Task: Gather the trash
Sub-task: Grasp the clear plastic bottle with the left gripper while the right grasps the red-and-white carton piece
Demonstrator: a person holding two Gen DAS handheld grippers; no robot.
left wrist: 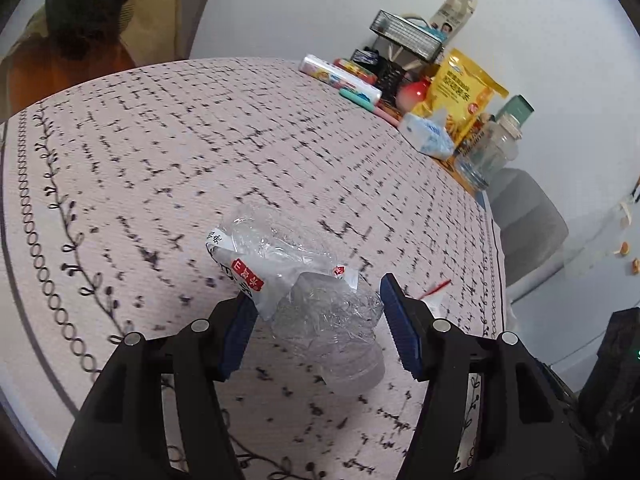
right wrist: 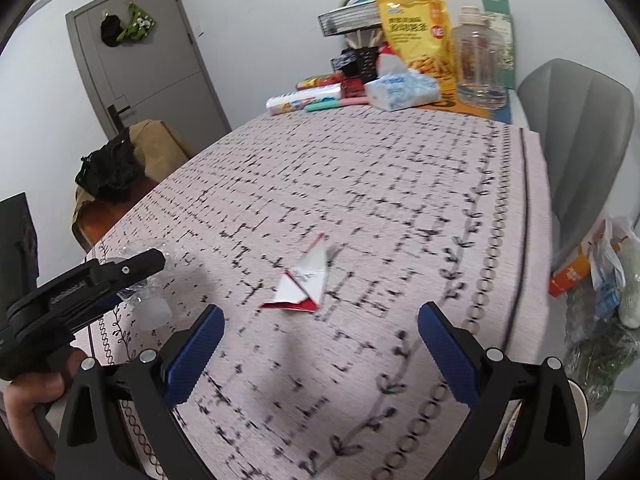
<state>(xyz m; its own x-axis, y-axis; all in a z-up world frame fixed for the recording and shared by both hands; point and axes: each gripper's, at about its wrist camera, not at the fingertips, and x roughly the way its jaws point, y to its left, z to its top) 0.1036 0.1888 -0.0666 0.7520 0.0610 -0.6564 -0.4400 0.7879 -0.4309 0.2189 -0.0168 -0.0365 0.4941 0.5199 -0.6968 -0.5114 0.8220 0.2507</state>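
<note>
Patterned tablecloth (right wrist: 360, 184): one crushed bottle (left wrist: 320, 312), one wrapper (right wrist: 306, 280).

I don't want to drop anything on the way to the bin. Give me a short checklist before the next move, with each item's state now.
1. Left gripper closed on the crushed bottle: ok.
2. Bottle off the tablecloth: cannot tell.
3. Right gripper open and empty: ok.
4. Folded paper scrap lying ahead of the right gripper, not yet picked: ok.
5. Nothing else beside the scrap: ok.
</note>
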